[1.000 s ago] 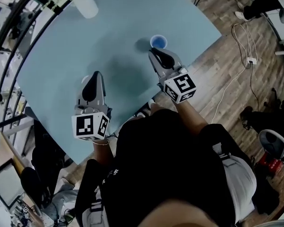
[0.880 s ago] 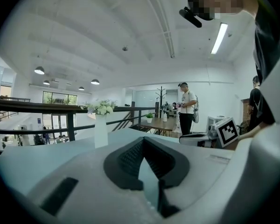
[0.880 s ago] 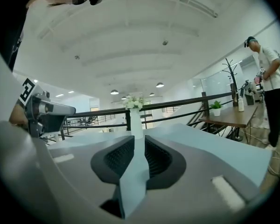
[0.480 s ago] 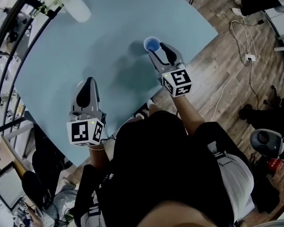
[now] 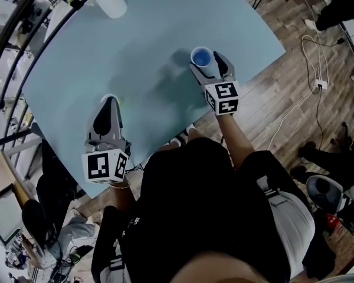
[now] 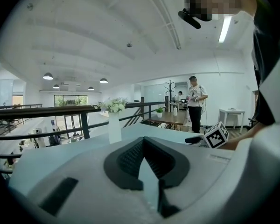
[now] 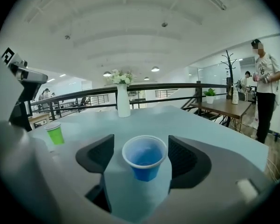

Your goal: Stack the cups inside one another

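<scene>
Your right fingers (image 7: 186,160) had just spread, blue cup (image 7: 144,160) untouched between them; your left fingers (image 6: 126,162) were clenched empty.

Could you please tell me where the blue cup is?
The blue cup stands on the table's right side in the head view, between the jaws of the right claw, which have just been opening.

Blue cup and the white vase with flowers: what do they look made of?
Blue cup: probably thin plastic with a smooth, slightly glossy finish. Its rolled rim looks pale and translucent.
Vase: likely ceramic, possibly plastic. It is opaque matte white, with no clear shine to settle it.
</scene>
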